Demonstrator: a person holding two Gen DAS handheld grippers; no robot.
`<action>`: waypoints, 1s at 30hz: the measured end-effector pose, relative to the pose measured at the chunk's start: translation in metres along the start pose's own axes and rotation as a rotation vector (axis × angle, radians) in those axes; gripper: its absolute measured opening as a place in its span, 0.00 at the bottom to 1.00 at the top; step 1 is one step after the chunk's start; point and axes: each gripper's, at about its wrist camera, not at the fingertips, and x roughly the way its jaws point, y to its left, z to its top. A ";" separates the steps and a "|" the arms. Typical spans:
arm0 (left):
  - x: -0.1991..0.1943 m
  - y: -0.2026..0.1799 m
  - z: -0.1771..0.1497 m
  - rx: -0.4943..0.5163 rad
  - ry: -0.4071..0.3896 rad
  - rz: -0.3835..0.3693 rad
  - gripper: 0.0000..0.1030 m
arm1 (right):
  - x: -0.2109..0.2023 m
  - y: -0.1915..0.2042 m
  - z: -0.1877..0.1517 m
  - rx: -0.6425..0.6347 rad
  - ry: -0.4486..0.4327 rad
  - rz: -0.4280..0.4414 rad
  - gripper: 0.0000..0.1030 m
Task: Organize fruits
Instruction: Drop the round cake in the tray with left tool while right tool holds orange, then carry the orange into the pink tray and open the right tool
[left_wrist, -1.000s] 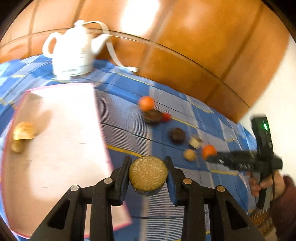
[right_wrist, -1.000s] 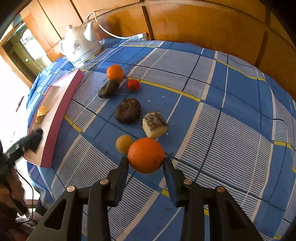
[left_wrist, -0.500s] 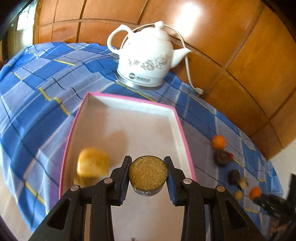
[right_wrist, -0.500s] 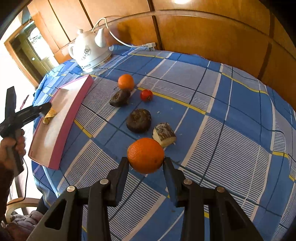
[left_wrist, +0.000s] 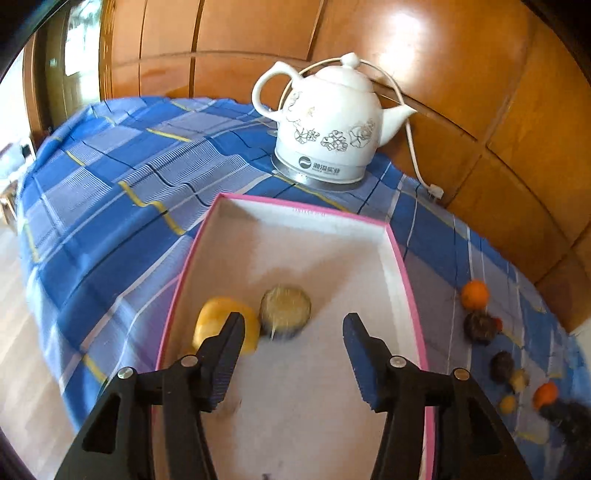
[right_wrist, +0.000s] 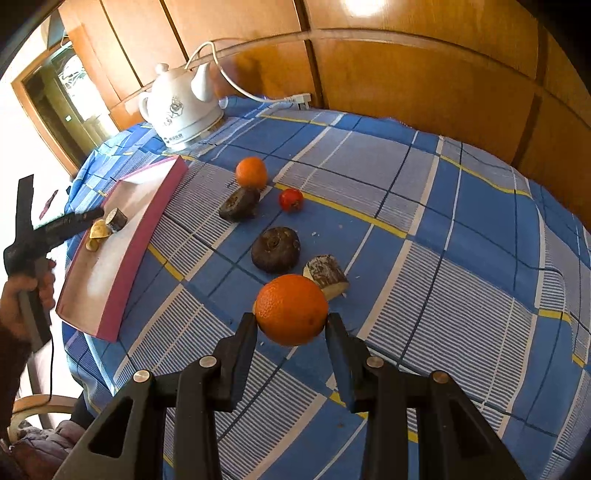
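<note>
A: Where's your round slice now?

B: It lies in the pink-edged box, touching the yellow piece. Your left gripper has just been opening; nothing sits between its spread jaws.

A: And your other hand?

B: Your right gripper pinches an orange above the blue checked cloth, near the cut chunk.

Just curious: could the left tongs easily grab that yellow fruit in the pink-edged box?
Probably yes. The left tongs hang open right over the box, the yellow fruit just ahead; only the round slice beside it crowds one side.
</note>
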 end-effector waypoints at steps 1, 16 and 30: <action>-0.004 -0.001 -0.006 0.011 -0.005 0.010 0.54 | -0.001 0.000 0.001 0.000 -0.006 0.000 0.37; -0.035 -0.019 -0.057 0.074 -0.002 0.003 0.56 | -0.001 0.016 -0.002 -0.040 -0.010 0.039 0.37; -0.044 -0.020 -0.069 0.100 -0.008 0.008 0.56 | 0.009 0.037 -0.008 -0.105 0.027 0.103 0.37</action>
